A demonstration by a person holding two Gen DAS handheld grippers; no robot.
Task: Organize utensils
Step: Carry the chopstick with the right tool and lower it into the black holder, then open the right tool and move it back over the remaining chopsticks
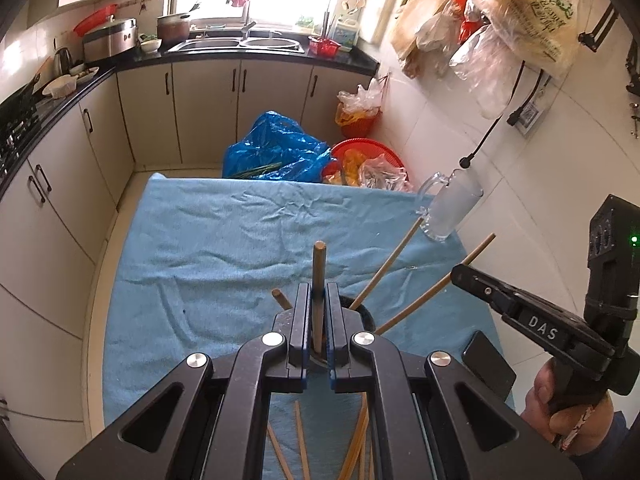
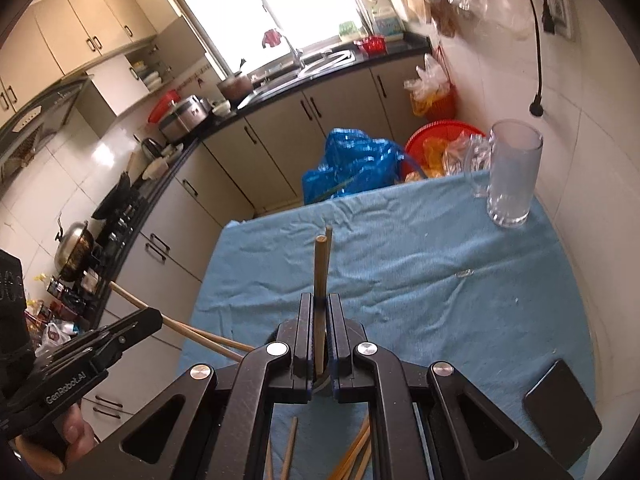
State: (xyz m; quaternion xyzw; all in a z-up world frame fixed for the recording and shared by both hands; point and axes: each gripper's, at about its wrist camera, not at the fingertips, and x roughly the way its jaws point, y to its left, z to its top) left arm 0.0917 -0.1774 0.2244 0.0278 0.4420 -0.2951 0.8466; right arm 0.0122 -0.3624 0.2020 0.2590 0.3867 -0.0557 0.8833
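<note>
both grippers, left gripper (image 1: 319,300) and right gripper (image 2: 319,304), each pinch one chopstick (image 1: 319,276) upright, likely to drop into the dark holder (image 1: 366,312) below.

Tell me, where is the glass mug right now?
The mug stands upright at the far right corner of the blue cloth in both views, by the white wall, just in front of the red basket.

glass mug (image 2: 513,176) at cloth's (image 2: 420,264) far right; phone (image 2: 562,414) near right.
</note>
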